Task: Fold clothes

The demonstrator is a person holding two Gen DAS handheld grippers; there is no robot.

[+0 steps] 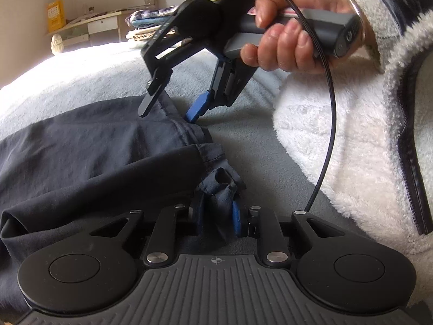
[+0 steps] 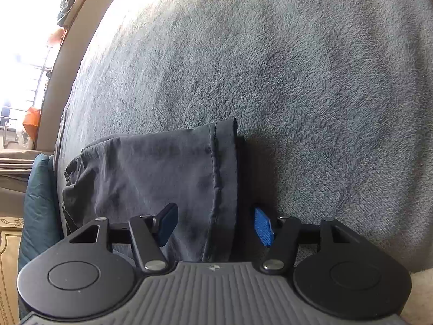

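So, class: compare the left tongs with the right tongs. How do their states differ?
The left tongs are pinched shut on a bunched corner of the dark garment; the right tongs stand open, straddling its hemmed edge without pressing it. The left tongs' pads sit close together; the right tongs' pads stand apart. Both meet the same garment on the grey blanket.

Dark navy garment (image 1: 94, 157), grey fleece blanket (image 2: 297, 81), blue pads (image 2: 263, 226)

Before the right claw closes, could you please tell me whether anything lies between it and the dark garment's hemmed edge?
Nothing visible does. The right claw is open with the dark navy fabric garment's hemmed edge already between its blue pads, on the grey fleece blanket.
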